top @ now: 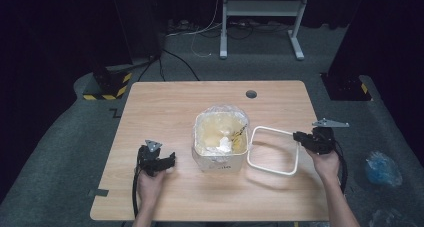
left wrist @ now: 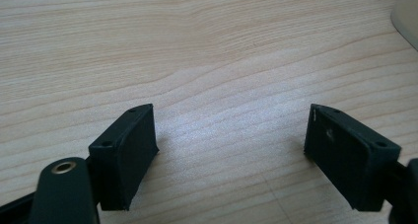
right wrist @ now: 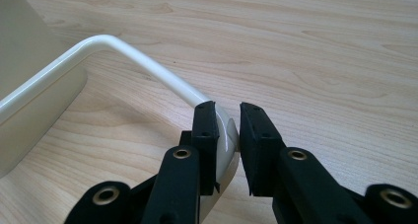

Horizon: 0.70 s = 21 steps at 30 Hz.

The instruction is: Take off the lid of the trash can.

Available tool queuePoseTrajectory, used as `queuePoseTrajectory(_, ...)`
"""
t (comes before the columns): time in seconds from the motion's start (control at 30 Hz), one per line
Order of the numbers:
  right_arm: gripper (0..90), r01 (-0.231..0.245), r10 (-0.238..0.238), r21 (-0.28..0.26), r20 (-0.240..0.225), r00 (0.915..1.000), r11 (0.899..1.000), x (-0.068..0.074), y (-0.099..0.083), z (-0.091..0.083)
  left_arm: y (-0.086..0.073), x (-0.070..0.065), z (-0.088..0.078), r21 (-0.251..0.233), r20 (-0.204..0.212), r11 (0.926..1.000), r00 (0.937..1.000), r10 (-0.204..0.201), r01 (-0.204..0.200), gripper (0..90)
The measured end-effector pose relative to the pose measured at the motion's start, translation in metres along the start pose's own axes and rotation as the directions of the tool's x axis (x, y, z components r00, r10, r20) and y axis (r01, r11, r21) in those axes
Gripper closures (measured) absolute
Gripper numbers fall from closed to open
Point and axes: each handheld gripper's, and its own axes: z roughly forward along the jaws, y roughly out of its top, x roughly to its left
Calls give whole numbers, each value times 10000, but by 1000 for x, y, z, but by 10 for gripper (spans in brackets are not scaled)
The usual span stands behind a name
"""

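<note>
White frame (top: 273, 152), a rounded-square ring, tilted just right of the lined bin (top: 220, 139), far side low near the table (top: 165, 107), near side lifted. Right gripper (right wrist: 227, 130) nearly closed, pinching the frame's corner; grip narrow, so likely to twist or slip out. Could also snag the plastic liner (top: 222, 118) and drag it off, or tip the bin. Left gripper (left wrist: 230, 135) wide open, empty, resting on the table well left, steadying nothing.
</note>
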Motion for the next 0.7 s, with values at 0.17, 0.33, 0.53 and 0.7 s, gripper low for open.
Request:
queuePoseTrajectory(0.17, 778, 144, -145, 113, 127, 9998, 9998, 1, 0, 4, 0, 0, 0, 5, -1, 10000, 10000, -2, 2, 202)
queuePoseTrajectory(0.33, 777, 141, -144, 166, 175, 9997, 9998, 1, -1, 10, 0, 0, 0, 4, -5, 10000, 10000, -6, 6, 202)
queuePoseTrajectory(0.53, 777, 143, -148, 292, 185, 9997, 9995, 2, -2, 16, 0, 0, 0, 2, -4, 10000, 10000, -9, 9, 203)
queuePoseTrajectory(0.7, 776, 202, -208, 395, 143, 9997, 9990, 1, -3, 22, 0, 0, 0, 2, -5, 10000, 10000, -8, 8, 203)
